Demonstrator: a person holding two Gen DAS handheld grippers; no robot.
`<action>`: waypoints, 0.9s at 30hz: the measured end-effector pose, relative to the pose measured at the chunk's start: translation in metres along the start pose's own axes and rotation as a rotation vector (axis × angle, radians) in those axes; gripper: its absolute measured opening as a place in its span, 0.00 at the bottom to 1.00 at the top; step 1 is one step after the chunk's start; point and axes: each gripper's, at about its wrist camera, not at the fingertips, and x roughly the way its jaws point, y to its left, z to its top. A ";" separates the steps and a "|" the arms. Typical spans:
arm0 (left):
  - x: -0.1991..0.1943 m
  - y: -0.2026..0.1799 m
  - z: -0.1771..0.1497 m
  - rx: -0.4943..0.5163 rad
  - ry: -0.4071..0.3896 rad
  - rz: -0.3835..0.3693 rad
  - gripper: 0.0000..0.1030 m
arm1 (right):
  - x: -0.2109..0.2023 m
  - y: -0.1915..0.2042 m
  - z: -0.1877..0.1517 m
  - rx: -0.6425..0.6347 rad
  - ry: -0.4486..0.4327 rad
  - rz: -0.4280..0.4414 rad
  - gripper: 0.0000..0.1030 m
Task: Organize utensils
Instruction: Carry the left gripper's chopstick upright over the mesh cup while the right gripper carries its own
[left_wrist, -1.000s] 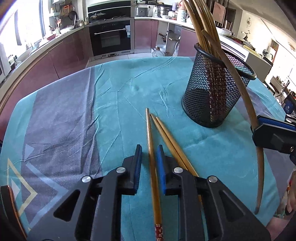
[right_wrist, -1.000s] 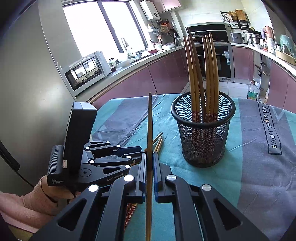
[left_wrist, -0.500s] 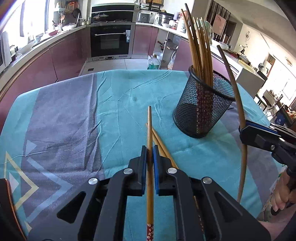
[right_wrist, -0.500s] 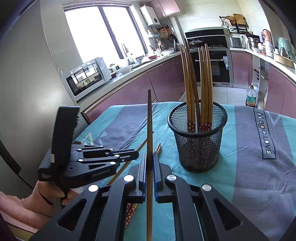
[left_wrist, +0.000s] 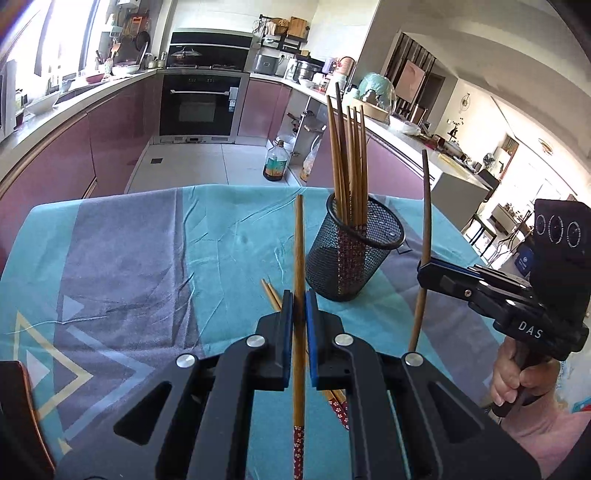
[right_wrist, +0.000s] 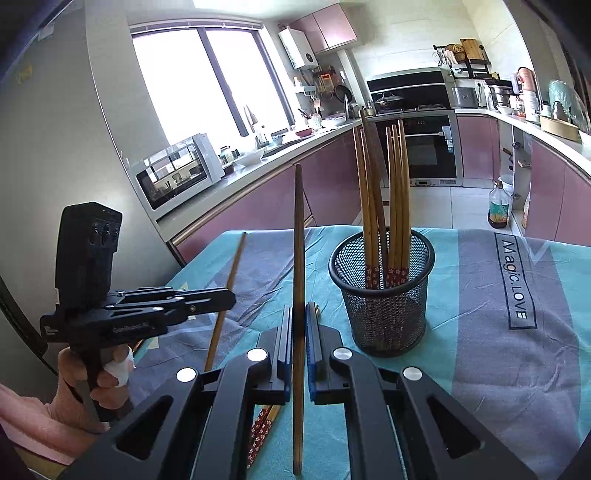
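A built-in oven (left_wrist: 201, 105), an oil bottle (left_wrist: 275, 164) on the floor, a microwave (right_wrist: 177, 171) by the window

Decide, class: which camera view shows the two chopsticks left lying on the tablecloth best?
Neither shows them whole. The left wrist view is better: the two loose chopsticks show both their bare tips and patterned ends, either side of the left gripper. The right wrist view shows mainly their patterned ends.

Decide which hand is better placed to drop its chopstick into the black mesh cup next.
Probably right: the right gripper holds its brown chopstick nearly upright beside the black mesh cup; the left gripper sits farther back.
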 end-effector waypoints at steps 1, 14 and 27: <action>-0.005 0.000 0.001 0.004 -0.011 -0.007 0.07 | -0.002 0.000 0.000 0.001 -0.005 0.000 0.05; -0.051 0.001 0.010 -0.009 -0.100 -0.028 0.07 | -0.022 0.001 0.006 -0.001 -0.059 0.004 0.05; -0.079 0.003 0.028 -0.048 -0.187 -0.086 0.07 | -0.036 -0.002 0.021 -0.014 -0.121 -0.001 0.05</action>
